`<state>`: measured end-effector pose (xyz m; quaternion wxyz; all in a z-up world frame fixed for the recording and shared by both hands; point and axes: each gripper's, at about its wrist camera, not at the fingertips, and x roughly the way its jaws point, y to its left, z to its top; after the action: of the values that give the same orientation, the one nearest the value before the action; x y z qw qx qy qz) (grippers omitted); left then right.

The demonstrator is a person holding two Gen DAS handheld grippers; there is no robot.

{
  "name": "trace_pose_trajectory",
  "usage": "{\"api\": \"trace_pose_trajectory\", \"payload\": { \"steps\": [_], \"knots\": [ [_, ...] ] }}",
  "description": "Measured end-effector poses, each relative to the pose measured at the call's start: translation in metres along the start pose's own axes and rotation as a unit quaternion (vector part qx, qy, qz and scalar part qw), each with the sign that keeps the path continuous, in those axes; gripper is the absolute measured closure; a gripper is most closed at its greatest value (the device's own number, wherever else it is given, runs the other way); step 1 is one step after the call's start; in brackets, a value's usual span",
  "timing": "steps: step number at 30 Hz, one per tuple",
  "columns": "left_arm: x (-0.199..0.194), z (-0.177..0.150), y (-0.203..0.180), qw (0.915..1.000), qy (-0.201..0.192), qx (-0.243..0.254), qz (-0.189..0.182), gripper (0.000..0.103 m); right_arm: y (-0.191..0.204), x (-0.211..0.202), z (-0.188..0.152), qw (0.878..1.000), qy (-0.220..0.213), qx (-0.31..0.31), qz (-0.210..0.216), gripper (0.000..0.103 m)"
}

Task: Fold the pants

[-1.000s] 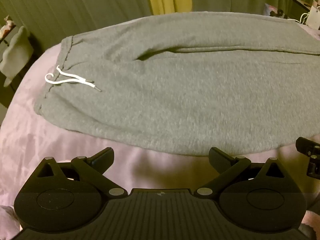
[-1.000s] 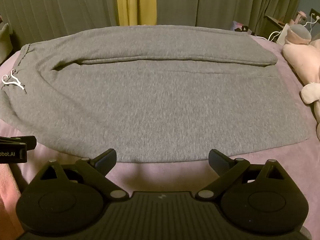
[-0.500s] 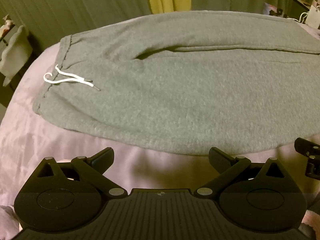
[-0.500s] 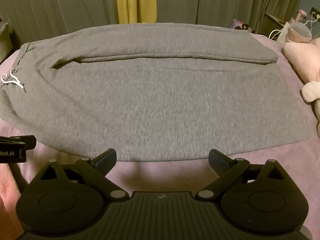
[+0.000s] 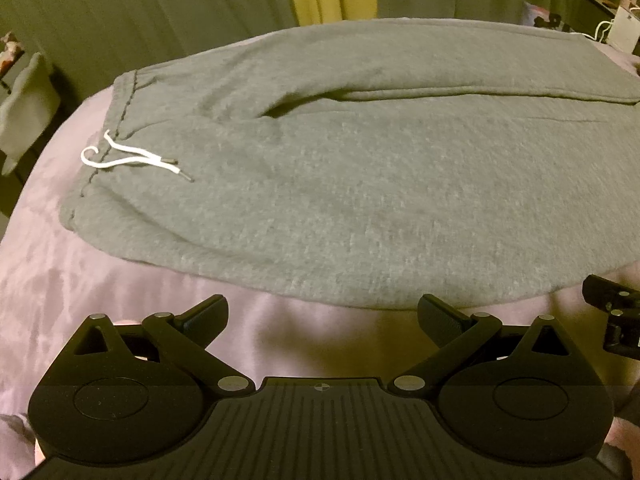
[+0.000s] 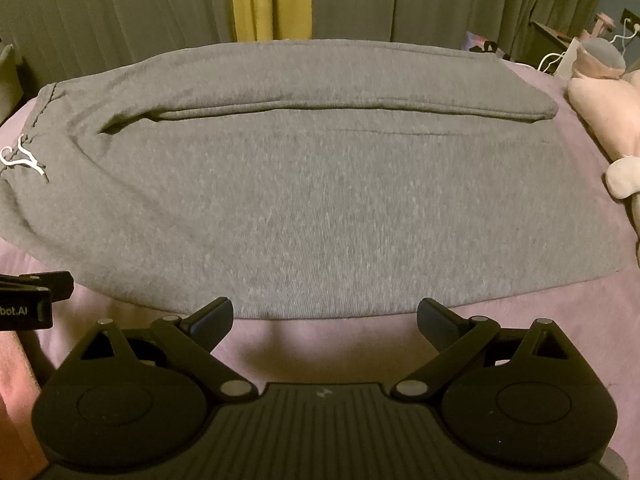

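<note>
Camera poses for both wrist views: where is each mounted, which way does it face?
Left wrist: on the left tongs, open, facing across the mauve bedspread at the waistband end of the grey fleece sweatpants, white drawstring in sight.
Right wrist: on the right tongs, open, facing the sweatpants' leg end, pink plush toy at right.
Shared: sweatpants, drawstring, yellow curtain strip; each sees the other tongs' edge.

Dim, warm, yellowish indoor light from above and behind the cameras. Soft shadows thrown forward onto the bedsheet (image 6: 320, 344) under each gripper's open fingers. Strong fisheye bending and dark vignetting at corners. Slightly grainy, soft texture on the pants (image 5: 360, 208); curtains (image 6: 120, 20) murky, no glare.
</note>
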<state>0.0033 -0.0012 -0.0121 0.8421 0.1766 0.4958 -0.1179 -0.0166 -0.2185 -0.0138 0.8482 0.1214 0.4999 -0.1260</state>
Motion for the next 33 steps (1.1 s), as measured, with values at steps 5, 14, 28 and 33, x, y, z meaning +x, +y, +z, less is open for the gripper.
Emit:
{"api": "trace_pose_trajectory", "payload": {
  "steps": [5,14,28,33],
  "knots": [
    [0.004,0.001,0.0,1.0,0.005,0.0,-0.002,0.0,0.0,0.004,-0.001,1.0,0.005,-0.001,-0.003,0.005],
    [0.016,0.003,0.002,0.9998,0.014,-0.007,-0.01,0.0,0.0,0.019,0.004,1.0,0.025,-0.001,-0.015,0.004],
    [0.035,0.011,0.003,0.9995,0.026,-0.013,-0.014,0.0,0.006,0.048,0.016,0.998,0.051,-0.011,-0.021,0.005],
    [0.039,0.014,0.003,0.9993,0.029,-0.017,-0.017,0.0,0.005,0.049,0.019,0.998,0.05,-0.009,-0.023,0.004]
  ]
}}
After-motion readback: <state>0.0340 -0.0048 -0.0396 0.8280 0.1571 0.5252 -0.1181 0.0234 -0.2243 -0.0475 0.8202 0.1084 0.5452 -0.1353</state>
